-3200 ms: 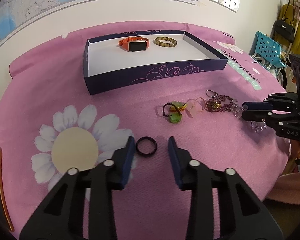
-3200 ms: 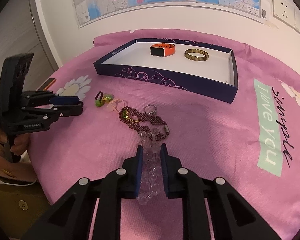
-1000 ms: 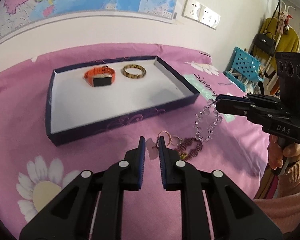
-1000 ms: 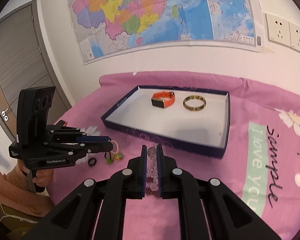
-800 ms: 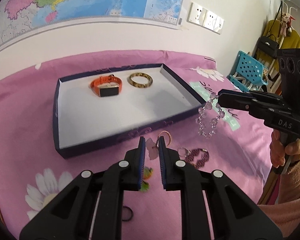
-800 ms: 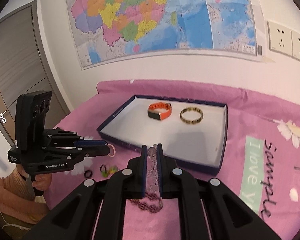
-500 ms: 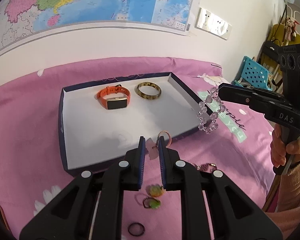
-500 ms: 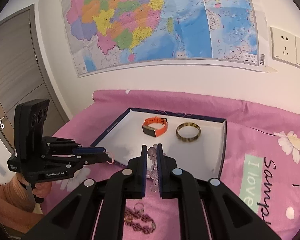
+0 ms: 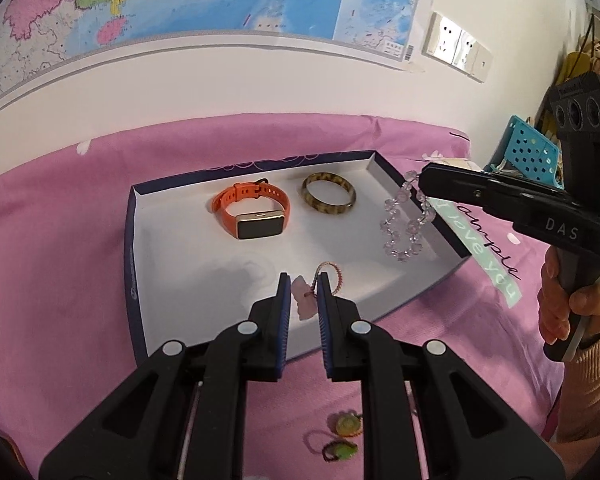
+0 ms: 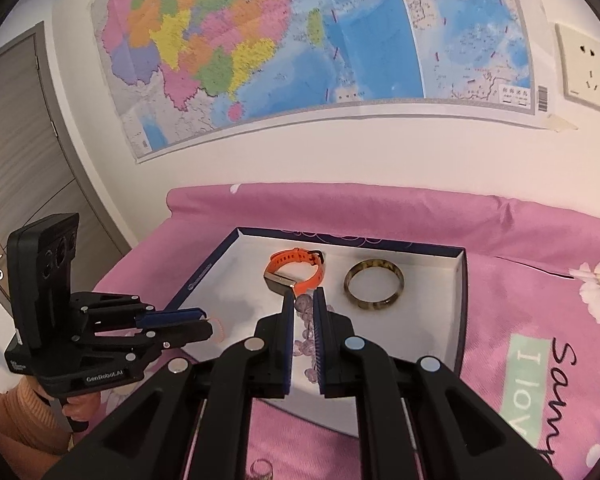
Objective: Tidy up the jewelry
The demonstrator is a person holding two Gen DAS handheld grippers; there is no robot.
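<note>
My left gripper (image 9: 303, 278) is shut on a pink charm bracelet (image 9: 329, 277) and holds it over the near part of the navy box tray (image 9: 129, 240). My right gripper (image 10: 303, 295) is shut on a clear bead bracelet (image 10: 306, 330), which dangles over the tray's right end (image 10: 462, 320). In the left wrist view the bead bracelet (image 9: 404, 224) hangs as a loop from the right gripper (image 9: 423, 185). In the right wrist view the left gripper (image 10: 206, 322) is at the tray's left side. An orange watch (image 9: 252, 216) and a brown mottled bangle (image 9: 329, 199) lie inside the tray.
The tray sits on a pink flowered cloth (image 9: 60, 280). Two green charm pieces (image 9: 340, 436) lie on the cloth below my left gripper. A person's hand (image 9: 560, 304) grips the right tool's handle. A wall with a map stands just behind the tray.
Both grippers have carried their bracelets forward from above the cloth to above the tray. The loose pieces on the cloth have dropped back toward the lower edge of the views.
</note>
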